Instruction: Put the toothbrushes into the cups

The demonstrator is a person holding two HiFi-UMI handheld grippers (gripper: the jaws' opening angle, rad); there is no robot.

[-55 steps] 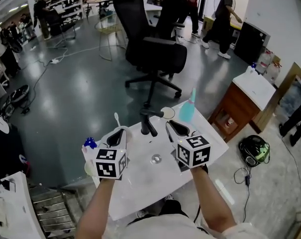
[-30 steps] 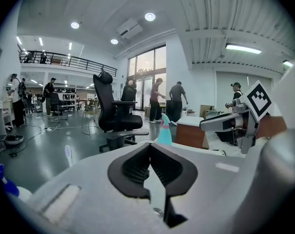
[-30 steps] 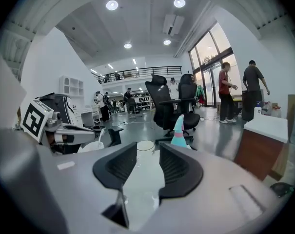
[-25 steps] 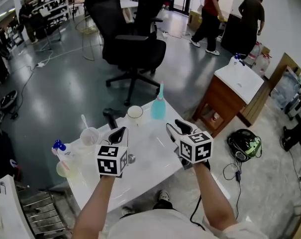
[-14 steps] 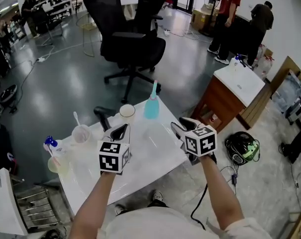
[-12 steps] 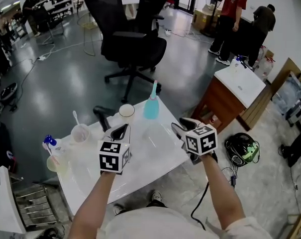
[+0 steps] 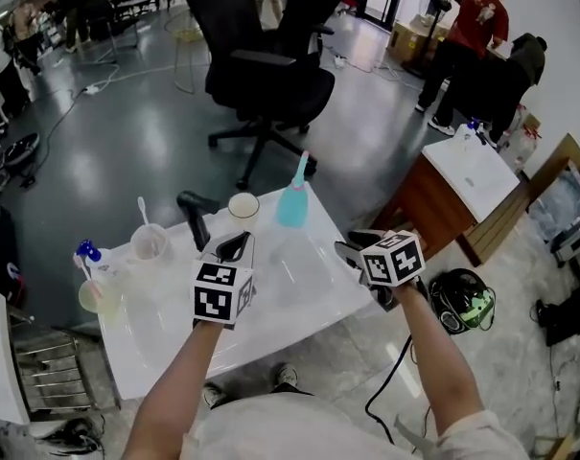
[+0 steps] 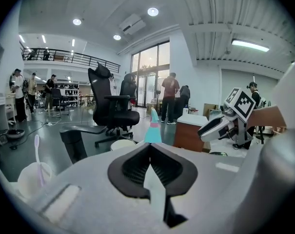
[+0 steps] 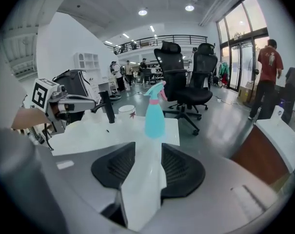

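Note:
On the white table [image 7: 299, 295] a clear cup [image 7: 149, 244] at the left holds a white toothbrush [image 7: 141, 211]. A yellowish cup [image 7: 91, 297] at the far left holds a blue-headed toothbrush [image 7: 84, 253]. A white cup [image 7: 243, 205] stands at the back with nothing showing in it. My left gripper [image 7: 234, 247] hovers over the table's middle, shut and holding nothing [image 8: 149, 150]. At the table's right edge my right gripper [image 7: 352, 249] is open with nothing between its pads [image 9: 148, 152].
A teal spray bottle [image 7: 291, 199] stands at the table's far edge beside the white cup. A black faucet [image 7: 196, 217] rises between the cups. Black office chairs [image 7: 270, 65] stand behind the table, a wooden cabinet [image 7: 452, 195] at its right, and people stand further back.
The head view has swung, so the table lies further left. My right gripper has sunk and tipped downward toward the table's right edge. The left gripper has drifted a little across the table.

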